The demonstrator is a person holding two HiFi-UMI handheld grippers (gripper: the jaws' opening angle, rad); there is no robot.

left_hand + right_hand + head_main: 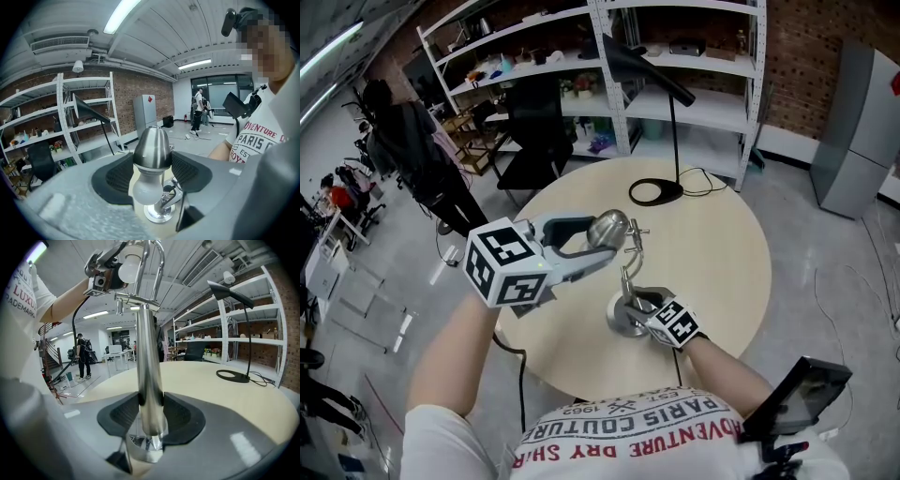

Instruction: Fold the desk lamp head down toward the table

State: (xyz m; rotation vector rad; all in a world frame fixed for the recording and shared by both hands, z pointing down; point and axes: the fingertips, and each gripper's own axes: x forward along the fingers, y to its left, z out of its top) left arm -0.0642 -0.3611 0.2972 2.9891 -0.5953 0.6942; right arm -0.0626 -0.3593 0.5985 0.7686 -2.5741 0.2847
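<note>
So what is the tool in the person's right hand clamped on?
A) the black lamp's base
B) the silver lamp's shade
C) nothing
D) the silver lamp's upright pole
D: the right tool has its pads pressed on both sides of the upright pole, low down; the left tool holds the shade.

So the desk lamp [624, 281] is a small shiny chrome one, standing near the front edge of the round, pale table [722, 253]. Round base [144, 449] sits flat on the table and the stem [149, 394] goes straight up, pinched low down between the right tool [149, 411] pads. At the top a thin neck [159, 258] loops over to the lamp head [151, 147], a bullet-shaped metal shade with a white bulb [143, 192] poking out. The head's well above the table, clamped in the left tool [151, 171].
</note>
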